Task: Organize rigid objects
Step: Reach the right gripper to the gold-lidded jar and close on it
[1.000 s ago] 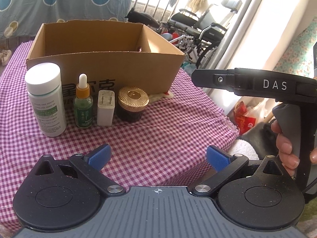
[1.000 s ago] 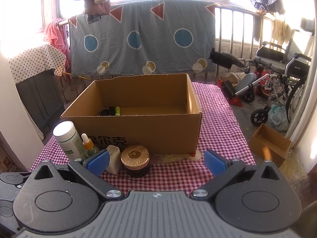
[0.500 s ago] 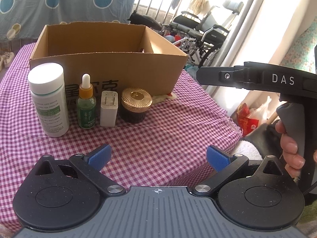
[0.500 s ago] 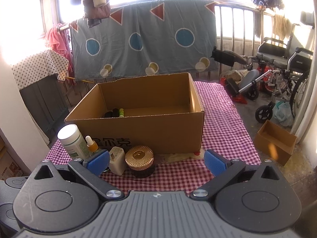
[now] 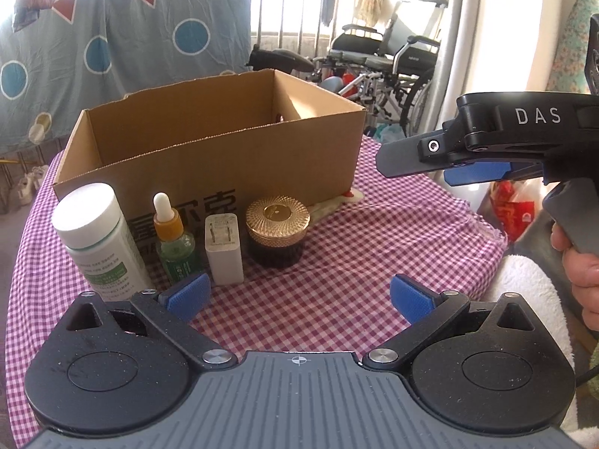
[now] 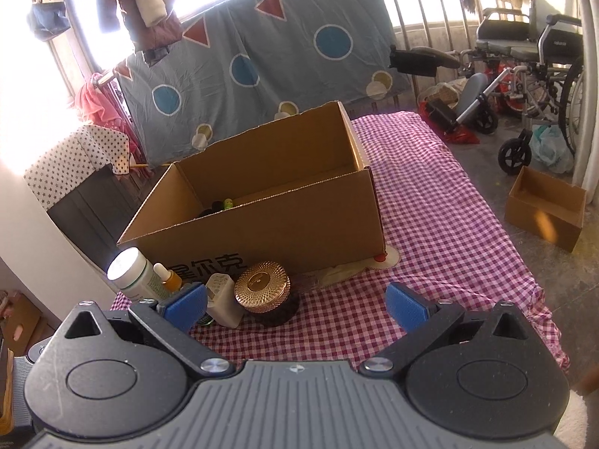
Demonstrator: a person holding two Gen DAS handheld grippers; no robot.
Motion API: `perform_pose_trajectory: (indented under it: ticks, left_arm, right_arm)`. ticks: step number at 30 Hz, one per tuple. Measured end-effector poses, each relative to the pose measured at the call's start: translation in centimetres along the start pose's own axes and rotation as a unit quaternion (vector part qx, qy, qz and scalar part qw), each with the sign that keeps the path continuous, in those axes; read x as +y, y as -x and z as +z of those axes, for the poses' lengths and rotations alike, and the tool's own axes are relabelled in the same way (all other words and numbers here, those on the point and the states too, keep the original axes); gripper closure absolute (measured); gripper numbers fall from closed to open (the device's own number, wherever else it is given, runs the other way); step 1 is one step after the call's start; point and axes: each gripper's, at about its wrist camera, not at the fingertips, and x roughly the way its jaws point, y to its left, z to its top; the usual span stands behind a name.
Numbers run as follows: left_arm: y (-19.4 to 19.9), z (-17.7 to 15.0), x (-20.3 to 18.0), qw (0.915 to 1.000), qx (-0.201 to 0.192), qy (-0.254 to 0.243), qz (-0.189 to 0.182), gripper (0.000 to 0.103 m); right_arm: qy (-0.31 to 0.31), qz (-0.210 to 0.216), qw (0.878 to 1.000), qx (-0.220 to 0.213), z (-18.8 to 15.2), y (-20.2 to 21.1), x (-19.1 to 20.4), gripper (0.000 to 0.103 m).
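A row of objects stands on the checked cloth before an open cardboard box (image 5: 209, 149): a white pill bottle (image 5: 99, 239), a green dropper bottle (image 5: 174, 239), a white charger (image 5: 223, 249) and a gold-lidded jar (image 5: 277, 230). The same row shows in the right wrist view: bottle (image 6: 133, 275), dropper (image 6: 169, 277), charger (image 6: 223, 301), jar (image 6: 263, 286), box (image 6: 262, 205). My left gripper (image 5: 299, 297) is open and empty, just short of the row. My right gripper (image 6: 295, 305) is open and empty, raised at the right; it shows from the side in the left wrist view (image 5: 468, 153).
Small dark items and a yellow-green one (image 6: 221, 204) lie inside the box. A pale flat item (image 6: 374, 260) sticks out under the box's right corner. A wheelchair (image 6: 531, 60) and a small cardboard box (image 6: 544, 207) stand on the floor to the right. The table edge (image 5: 486, 224) drops off on the right.
Both grippers have tilted and shifted; the objects now sit closer to the left gripper's fingers. The right gripper sits higher, looking down into the box. Nothing was grasped.
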Motion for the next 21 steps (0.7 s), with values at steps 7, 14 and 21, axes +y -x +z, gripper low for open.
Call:
perform_pose_trajectory:
  ticks: [7,14,21]
  left_arm:
    - [-2.1,0.8,-1.3,0.9990,-0.008,-0.044,-0.011,0.002]
    - [-4.6,1.5,-1.4,0.9985,0.006,-0.052,-0.017,0.010]
    - [-6.5,2.3,-1.2,0.9981,0.027,-0.055,-0.004,0.020]
  right_arm:
    - [-0.072,0.069,0.995,0.019,0.3,-2.7,-2.2,0.003]
    - [-0.074,0.100,0.991,0.046,0.7,-6.5,-2.5,0.033]
    - [-0.063,0.129,0.987,0.073,1.3,-10.0,-2.6,0.046]
